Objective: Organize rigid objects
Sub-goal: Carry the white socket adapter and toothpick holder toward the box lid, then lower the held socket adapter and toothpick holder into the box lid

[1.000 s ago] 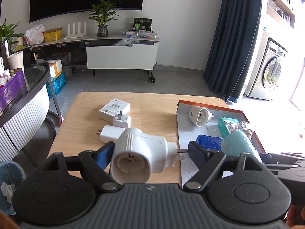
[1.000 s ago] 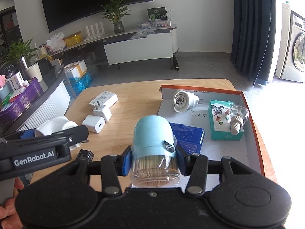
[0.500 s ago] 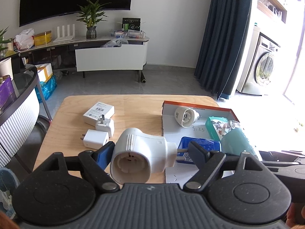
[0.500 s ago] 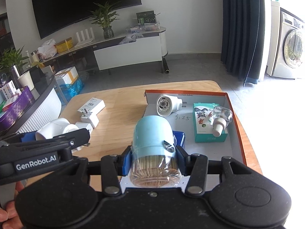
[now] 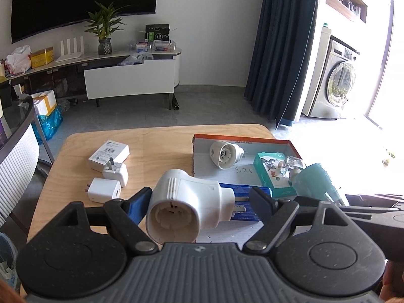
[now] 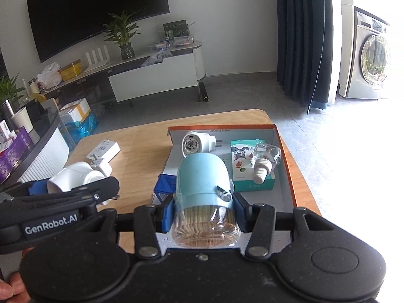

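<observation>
Wooden table (image 5: pixel 161 149) carries an orange-rimmed tray (image 5: pixel 294 145) on its right. My left gripper (image 5: pixel 199 202) clamps a white plug adapter (image 5: pixel 186 209) above the tray's near-left edge. My right gripper (image 6: pixel 203 210) pinches a blue-capped toothpick jar (image 6: pixel 203 192) over the tray.

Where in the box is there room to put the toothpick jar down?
Bare floor shows in the box's near end, between the blue packet and the orange right wall, below the green carton. The far end is crowded: white plug, carton, small bottle.
</observation>
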Demonstrator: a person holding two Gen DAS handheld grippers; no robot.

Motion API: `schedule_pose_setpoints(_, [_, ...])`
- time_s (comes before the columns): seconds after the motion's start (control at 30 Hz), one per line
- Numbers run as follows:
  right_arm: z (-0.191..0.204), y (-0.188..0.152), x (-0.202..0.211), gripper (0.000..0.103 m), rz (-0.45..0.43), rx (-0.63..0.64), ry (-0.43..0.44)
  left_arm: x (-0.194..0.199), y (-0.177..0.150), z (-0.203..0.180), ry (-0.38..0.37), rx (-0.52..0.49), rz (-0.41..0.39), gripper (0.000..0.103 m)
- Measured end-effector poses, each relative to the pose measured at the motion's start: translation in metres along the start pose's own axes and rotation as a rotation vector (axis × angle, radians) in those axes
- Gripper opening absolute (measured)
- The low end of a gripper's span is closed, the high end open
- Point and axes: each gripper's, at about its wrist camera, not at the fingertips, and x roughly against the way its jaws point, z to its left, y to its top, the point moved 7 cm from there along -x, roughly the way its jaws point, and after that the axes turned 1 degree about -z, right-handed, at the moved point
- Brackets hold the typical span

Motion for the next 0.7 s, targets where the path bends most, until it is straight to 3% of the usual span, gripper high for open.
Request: schedule_pose_setpoints(0.7, [-0.031,0.002,0.006,0.058,-0.018,-0.040,-0.044,-0.014,0.001,-0.028,-0.041,-0.030,0.018,0.085])
